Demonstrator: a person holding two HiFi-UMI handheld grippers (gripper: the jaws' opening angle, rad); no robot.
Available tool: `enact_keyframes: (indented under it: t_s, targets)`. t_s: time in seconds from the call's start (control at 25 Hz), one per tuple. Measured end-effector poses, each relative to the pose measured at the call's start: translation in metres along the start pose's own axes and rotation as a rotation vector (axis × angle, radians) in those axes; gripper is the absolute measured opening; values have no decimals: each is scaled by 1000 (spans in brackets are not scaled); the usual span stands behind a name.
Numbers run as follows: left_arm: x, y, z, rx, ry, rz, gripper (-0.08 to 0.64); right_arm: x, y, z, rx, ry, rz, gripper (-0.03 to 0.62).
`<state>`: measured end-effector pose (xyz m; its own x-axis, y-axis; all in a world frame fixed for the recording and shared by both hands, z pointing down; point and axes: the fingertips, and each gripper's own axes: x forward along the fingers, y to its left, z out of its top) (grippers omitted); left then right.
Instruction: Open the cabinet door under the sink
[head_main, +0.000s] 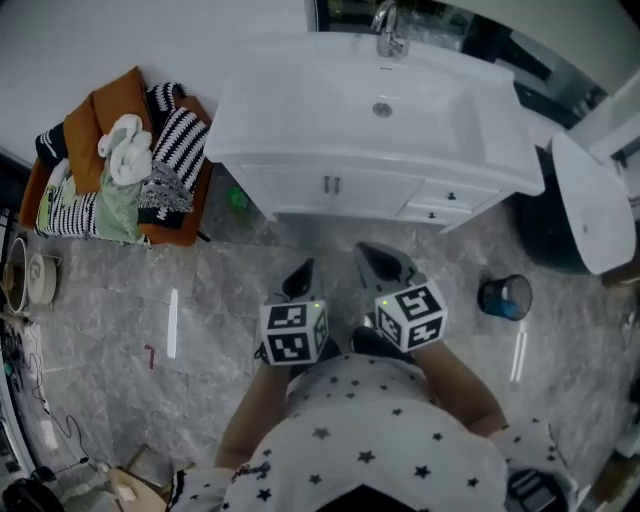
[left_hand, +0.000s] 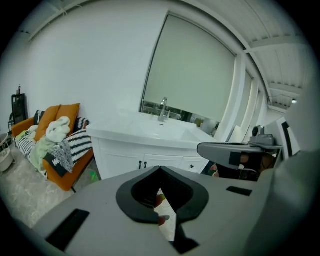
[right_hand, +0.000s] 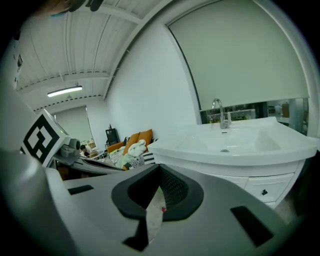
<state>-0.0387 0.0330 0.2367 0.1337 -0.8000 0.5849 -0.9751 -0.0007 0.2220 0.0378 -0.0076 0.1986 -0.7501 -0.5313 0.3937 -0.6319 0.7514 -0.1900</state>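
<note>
The white cabinet (head_main: 330, 190) stands under the white sink (head_main: 383, 110), its two doors closed and their dark handles (head_main: 331, 185) side by side at the middle. Two small drawers (head_main: 440, 205) sit to the right of the doors. My left gripper (head_main: 300, 275) and right gripper (head_main: 378, 262) hover side by side over the floor in front of the cabinet, apart from it, both shut and holding nothing. The left gripper view has the door handles (left_hand: 142, 164) beyond the shut left gripper (left_hand: 160, 170). The right gripper (right_hand: 159, 167) looks toward the basin (right_hand: 235, 145) and a drawer (right_hand: 265, 191).
An orange chair (head_main: 120, 100) piled with clothes stands left of the cabinet. A small green thing (head_main: 237, 198) lies on the floor by the cabinet's left corner. A blue bin (head_main: 505, 297) and a white fixture (head_main: 590, 205) are at the right. The floor is grey marble tile (head_main: 220, 300).
</note>
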Motion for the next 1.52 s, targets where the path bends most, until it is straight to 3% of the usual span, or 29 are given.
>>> enact_keyframes:
  t_s: [0.64,0.92,1.52]
  targets:
    - [68,63,-7,50,132,-79,5,86,-41,-23,86,63,-183,6]
    - [104,77,-30,68,156,-69,5,118,-61,-39,62,66,-202,6]
    - [181,106,-112,57,158,-15,5,186,-117,-143,103,103,-239,8]
